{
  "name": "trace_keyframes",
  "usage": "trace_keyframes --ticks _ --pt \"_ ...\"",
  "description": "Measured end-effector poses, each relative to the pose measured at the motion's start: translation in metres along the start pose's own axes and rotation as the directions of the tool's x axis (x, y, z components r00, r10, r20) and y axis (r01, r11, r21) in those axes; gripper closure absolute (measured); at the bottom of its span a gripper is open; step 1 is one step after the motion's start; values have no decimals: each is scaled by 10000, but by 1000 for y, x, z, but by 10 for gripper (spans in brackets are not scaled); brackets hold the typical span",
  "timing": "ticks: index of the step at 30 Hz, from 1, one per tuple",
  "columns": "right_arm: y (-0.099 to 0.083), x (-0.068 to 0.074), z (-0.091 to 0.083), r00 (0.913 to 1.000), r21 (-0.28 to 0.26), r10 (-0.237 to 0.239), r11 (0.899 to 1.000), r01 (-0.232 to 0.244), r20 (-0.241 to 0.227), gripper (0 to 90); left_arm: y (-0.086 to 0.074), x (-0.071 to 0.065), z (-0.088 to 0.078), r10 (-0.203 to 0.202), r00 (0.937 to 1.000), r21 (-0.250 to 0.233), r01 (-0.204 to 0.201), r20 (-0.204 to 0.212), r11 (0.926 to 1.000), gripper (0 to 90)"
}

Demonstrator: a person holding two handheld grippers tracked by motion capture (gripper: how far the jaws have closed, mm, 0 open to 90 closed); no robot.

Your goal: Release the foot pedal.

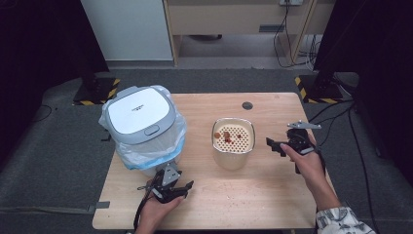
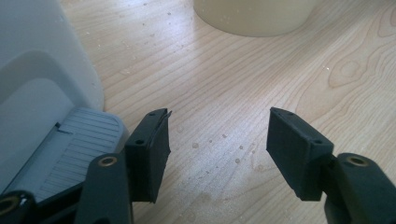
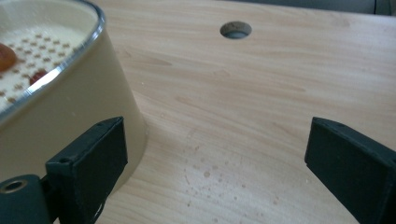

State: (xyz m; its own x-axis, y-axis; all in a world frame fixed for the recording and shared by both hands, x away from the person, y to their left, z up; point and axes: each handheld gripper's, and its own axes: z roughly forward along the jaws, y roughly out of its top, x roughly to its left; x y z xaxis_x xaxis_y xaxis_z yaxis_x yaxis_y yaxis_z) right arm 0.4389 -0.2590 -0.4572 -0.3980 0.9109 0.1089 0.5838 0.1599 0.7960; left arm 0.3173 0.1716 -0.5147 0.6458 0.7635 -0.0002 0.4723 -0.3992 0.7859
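Cream container (image 1: 233, 144) with a perforated insert and a few reddish-brown scraps (image 1: 217, 135) on top stands mid-table, just ahead of the right gripper (image 1: 275, 145) fingertips. In the right gripper view its wall (image 3: 70, 107) sits against the outer side of one finger (image 3: 88, 170); whether they touch cannot be told. The other finger (image 3: 355, 163) is well apart over bare wood. Jaws spread wide, nothing between them.

Left gripper (image 1: 187, 187) low on the near part of the table (image 1: 272, 204), just beside the base of the lidded bin (image 1: 141, 117) with its blue-white liner bag (image 1: 146, 156). In the left gripper view the fingers (image 2: 149, 154) are spread and empty; the grey foot pedal (image 2: 79, 149) lies right by one finger, the container's base (image 2: 254, 18) farther ahead.

Judgement: the step in hand looks like taking hold of the container from the side, likely to empty the scraps into the bin.

To do it well:
- Shift the right gripper so the wall or rim falls between the fingers, not outside one.
- Grip square on; curved, smooth wall may slip.
- Keep it upright in the lift, so the scraps stay on the insert.
- Bin lid is down; pedal is the likely job for the left gripper.
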Motion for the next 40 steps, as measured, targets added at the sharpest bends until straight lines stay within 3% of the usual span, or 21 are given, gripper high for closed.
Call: trace_keyframes --ticks 11,14,15,18,22,29,31,40 --pt "-23 -8 13 9994 492 257 9984 -269 243 62 -1 -1 4 -23 9999 188 21 140 9998 337" --pt "-27 -11 21 9983 702 334 9969 -368 486 59 -1 -2 5 -5 9998 190 2 193 9998 325" --pt "-30 -11 29 9962 1093 416 9928 -499 771 58 -1 -2 5 9 9998 204 -13 207 9998 318" --pt "-33 -10 37 9947 1432 383 9883 -518 958 56 -1 -2 6 10 9996 235 -16 270 9997 310" --pt "-37 -6 52 9878 1629 473 9840 -716 1483 62 -1 -2 6 -6 9995 228 -1 315 9997 305" --pt "-44 0 66 9790 1579 676 9825 -988 1921 59 -1 -2 6 -6 9994 230 -2 335 9997 304" --pt "-49 6 71 9762 1437 205 9882 -525 2158 31 -1 -2 6 -16 9994 216 9 341 9998 304" --pt "-52 9 72 9732 1258 307 9902 -607 2279 7 0 -2 6 -47 9995 201 41 305 9998 304"
